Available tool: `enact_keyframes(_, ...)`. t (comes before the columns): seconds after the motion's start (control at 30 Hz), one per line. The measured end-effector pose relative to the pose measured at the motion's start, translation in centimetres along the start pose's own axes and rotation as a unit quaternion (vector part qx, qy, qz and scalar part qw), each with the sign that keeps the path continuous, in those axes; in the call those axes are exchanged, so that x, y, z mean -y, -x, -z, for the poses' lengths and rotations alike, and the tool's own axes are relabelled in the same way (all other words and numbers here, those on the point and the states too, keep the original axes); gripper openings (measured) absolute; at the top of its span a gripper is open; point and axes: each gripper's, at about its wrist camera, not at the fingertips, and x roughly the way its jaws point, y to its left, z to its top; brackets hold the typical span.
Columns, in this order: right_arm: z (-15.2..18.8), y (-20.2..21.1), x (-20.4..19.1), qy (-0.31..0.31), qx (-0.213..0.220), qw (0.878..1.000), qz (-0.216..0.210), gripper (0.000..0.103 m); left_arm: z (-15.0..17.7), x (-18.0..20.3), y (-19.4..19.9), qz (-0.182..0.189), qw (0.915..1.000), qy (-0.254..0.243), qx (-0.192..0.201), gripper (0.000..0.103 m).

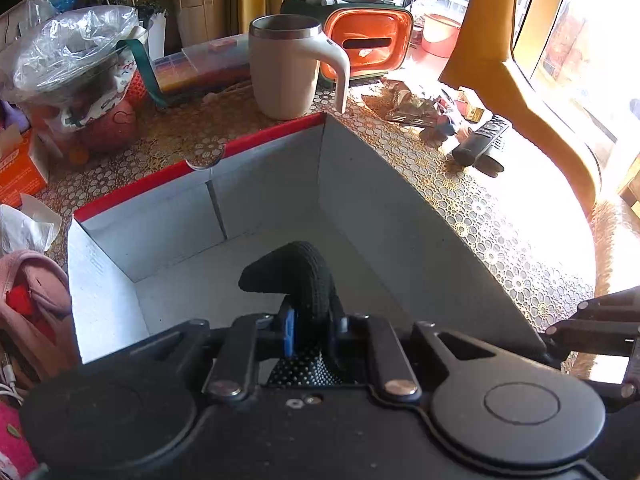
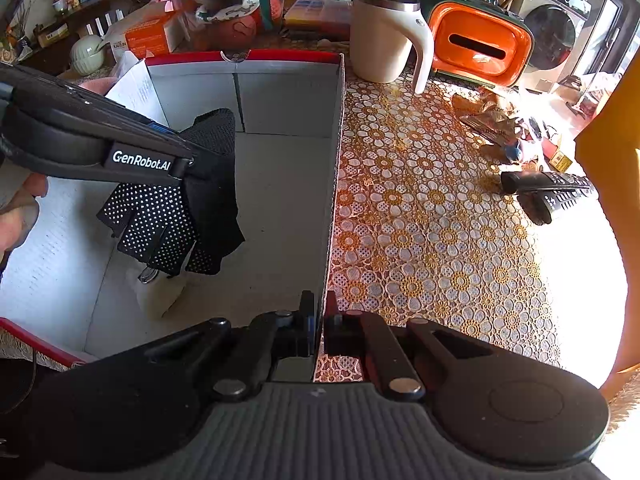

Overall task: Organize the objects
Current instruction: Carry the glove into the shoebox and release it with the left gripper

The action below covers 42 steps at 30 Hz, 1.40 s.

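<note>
I'm finding the grey floor of the red-rimmed cardboard box (image 2: pixel 280 208) mostly free. Its tall walls are hemming me in, and the beige steel-rimmed mug (image 1: pixel 286 68) is crowding the far corner; the lace-patterned tablecloth (image 2: pixel 432 220) alongside is lying open.

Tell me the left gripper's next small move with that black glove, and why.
Probably open the left gripper and drop it: the black glove hangs clamped above the box floor, inside its walls, while the right gripper pinches the box's side wall.

A beige mug (image 1: pixel 286 66) stands beside an orange container (image 1: pixel 368 46) on the table.
</note>
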Motion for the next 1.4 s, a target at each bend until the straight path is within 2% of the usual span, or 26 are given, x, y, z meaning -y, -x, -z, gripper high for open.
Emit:
enact_keyframes(0.3,0.0,-0.1,0.0,-0.001,-0.003,1.0,0.0,0.004,0.6,0.1,-2.9,-0.001,0.999,-0.011,-0.043,0.02)
enact_keyframes(0.4,0.0,-0.1,0.0,-0.002,-0.003,1.0,0.002,0.004,0.8,-0.1,-3.3,-0.003,0.9987,-0.011,-0.05,0.026)
enact_keyframes(0.43,-0.1,-0.1,-0.1,-0.001,-0.003,1.0,0.003,0.004,0.9,-0.2,-3.3,-0.002,0.9987,-0.01,-0.05,0.033)
enact_keyframes(0.47,-0.1,-0.1,-0.1,-0.001,-0.003,1.0,0.005,0.004,0.9,-0.2,-3.2,-0.003,0.9987,-0.01,-0.05,0.044)
enact_keyframes(0.53,-0.1,0.0,-0.2,-0.002,-0.003,1.0,0.006,0.004,1.0,-0.2,-2.9,-0.006,0.9989,-0.014,-0.045,0.055)
enact_keyframes(0.7,-0.1,0.0,-0.4,-0.002,-0.004,1.0,0.009,0.004,1.0,-0.2,-1.2,0.006,0.9994,-0.014,-0.03,0.056)
enact_keyframes(0.93,0.0,0.1,-0.6,-0.004,-0.008,1.0,0.011,0.004,1.3,-1.5,3.5,0.016,0.9998,-0.002,0.011,0.062)
enact_keyframes(1.3,0.1,0.1,-0.8,-0.006,-0.009,1.0,0.02,0.004,3.1,-4.1,10.6,0.008,0.9982,-0.002,0.06,0.063)
enact_keyframes(1.4,0.1,0.1,-0.9,-0.006,-0.01,1.0,0.022,0.004,4.0,-5.4,12.5,-0.002,0.9973,0.003,0.074,0.07)
